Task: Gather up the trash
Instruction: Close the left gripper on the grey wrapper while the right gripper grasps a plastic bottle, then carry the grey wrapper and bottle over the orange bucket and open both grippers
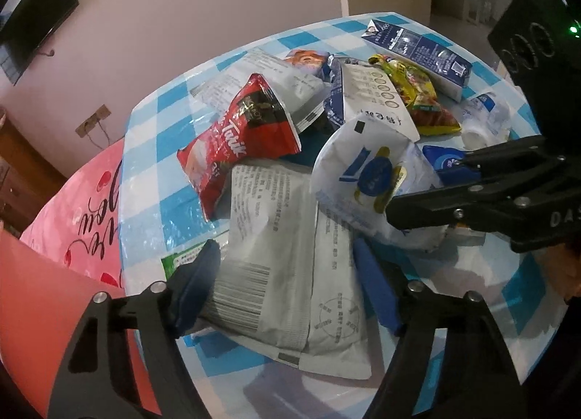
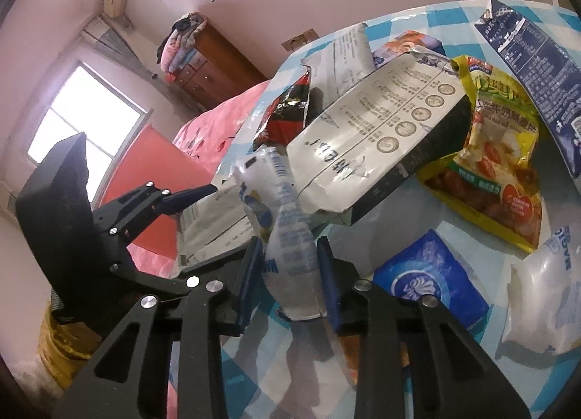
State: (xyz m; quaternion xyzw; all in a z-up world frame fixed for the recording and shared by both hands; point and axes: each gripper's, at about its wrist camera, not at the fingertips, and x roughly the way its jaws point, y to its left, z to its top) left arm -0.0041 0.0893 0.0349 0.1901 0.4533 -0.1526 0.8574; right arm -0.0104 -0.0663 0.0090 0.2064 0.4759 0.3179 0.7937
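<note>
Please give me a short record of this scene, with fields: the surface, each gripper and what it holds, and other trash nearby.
surface: table with blue-and-white checked cloth
left gripper: jaws around grey printed pouch, left pad touching its edge, right pad apart
right gripper: shut on white-and-blue plastic bag
other trash: red snack bag, yellow snack bag, dark blue carton, blue tissue pack
beside table: pink bag

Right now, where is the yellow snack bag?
In the right wrist view the yellow snack bag lies flat on the checked tablecloth at the right, between the dark blue carton and the white box, beyond the blue tissue pack.
</note>
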